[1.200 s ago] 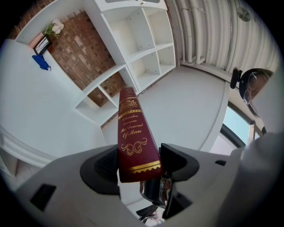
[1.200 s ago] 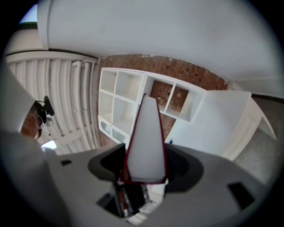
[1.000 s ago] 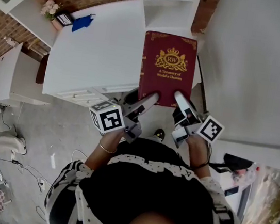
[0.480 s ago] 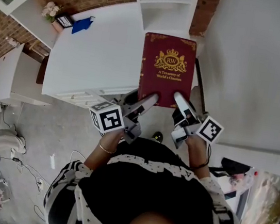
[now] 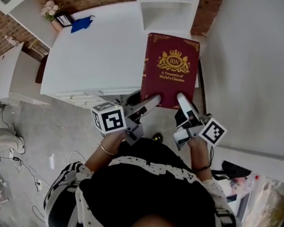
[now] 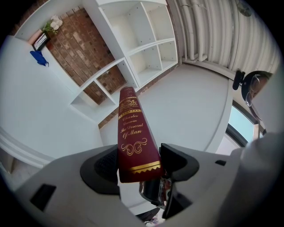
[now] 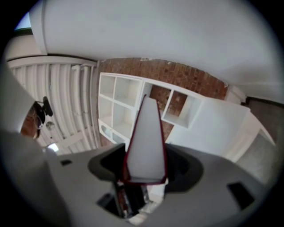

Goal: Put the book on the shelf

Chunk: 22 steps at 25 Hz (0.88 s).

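Head view: one maroon hardback book [image 5: 170, 69] with gold lettering is held level in front of the white cubby shelf [image 5: 168, 6], with two grippers at its near edge. Left gripper view: the left gripper [image 6: 138, 162] has both jaws clamped on the spine corner. Right gripper view: the right gripper [image 7: 145, 166] has both jaws clamped across the white page edge.

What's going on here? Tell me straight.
A person holds a dark red book flat, cover up, using both tools. The left gripper is clamped on its near spine corner, and the right gripper on the near page-edge corner. The book points towards the white shelf unit beside a white desk. It is not yet on any shelf.
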Each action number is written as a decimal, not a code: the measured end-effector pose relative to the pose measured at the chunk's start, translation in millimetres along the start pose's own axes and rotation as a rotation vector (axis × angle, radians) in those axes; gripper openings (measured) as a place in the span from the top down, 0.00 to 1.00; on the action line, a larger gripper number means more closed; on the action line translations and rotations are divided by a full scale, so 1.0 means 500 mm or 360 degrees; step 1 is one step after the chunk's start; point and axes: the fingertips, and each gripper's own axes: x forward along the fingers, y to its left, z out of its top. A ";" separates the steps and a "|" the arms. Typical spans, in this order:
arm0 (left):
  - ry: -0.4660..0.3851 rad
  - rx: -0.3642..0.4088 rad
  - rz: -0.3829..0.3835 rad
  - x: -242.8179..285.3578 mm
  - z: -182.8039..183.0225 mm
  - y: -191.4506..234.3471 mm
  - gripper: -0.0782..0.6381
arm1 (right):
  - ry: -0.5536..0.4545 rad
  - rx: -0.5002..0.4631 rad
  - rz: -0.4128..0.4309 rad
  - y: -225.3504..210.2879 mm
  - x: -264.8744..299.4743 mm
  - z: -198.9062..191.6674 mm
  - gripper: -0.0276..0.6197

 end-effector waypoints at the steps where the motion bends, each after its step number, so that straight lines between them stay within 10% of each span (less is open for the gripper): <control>1: -0.0003 -0.0001 0.0003 0.004 0.001 0.004 0.46 | 0.0003 0.0006 -0.0001 -0.005 0.002 0.002 0.52; 22: -0.0002 -0.0039 -0.0088 0.047 0.010 0.039 0.46 | -0.0060 -0.0050 -0.0045 -0.035 0.019 0.034 0.52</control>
